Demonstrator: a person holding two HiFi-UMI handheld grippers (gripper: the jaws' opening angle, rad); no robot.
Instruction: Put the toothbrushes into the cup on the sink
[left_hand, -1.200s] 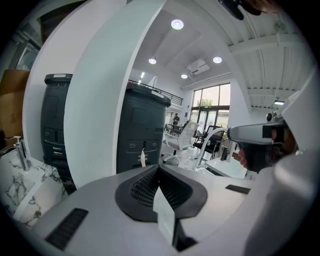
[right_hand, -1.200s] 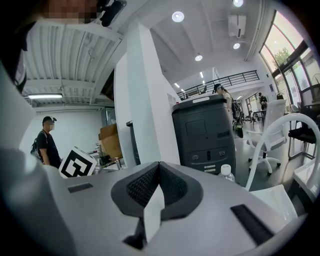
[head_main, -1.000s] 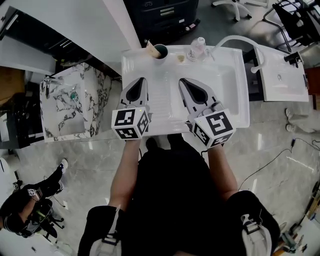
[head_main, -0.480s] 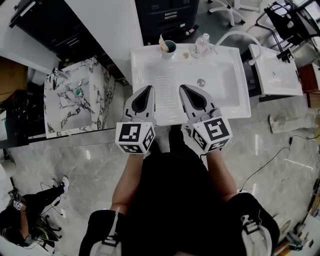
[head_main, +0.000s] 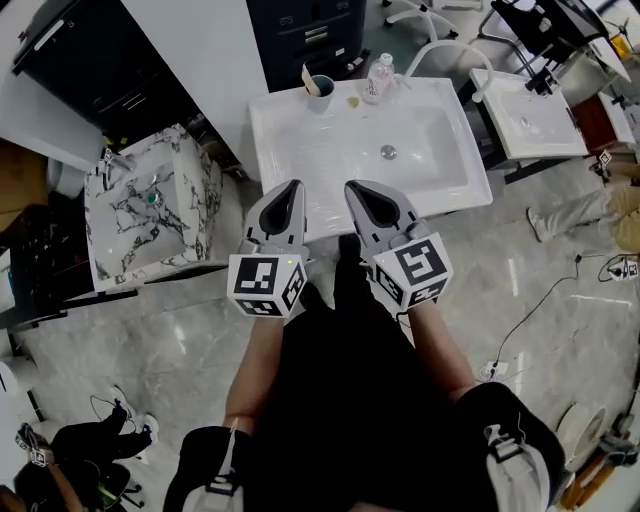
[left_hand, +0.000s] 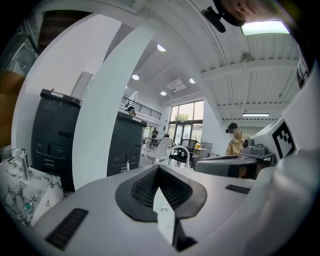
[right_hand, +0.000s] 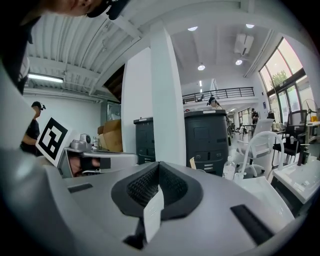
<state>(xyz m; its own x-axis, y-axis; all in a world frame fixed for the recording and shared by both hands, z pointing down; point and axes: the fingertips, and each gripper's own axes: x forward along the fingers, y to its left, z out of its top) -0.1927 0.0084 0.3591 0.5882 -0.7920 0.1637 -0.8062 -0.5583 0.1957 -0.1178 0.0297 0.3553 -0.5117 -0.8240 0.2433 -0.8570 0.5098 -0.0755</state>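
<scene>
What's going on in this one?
A person stands at the white sink, holding the left gripper and right gripper side by side over its front edge, both shut and empty. The cup sits on the back rim near a clear bottle, with a pale stick-like item, possibly a toothbrush, in it. Nothing is being handled.

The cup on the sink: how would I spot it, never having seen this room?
Find the white sink straight ahead of the person, between a marbled basin and a second white basin. On its far rim, left of a clear bottle, stands the cup. It alone is short and dark-mouthed, with a pale stick leaning out.
</scene>
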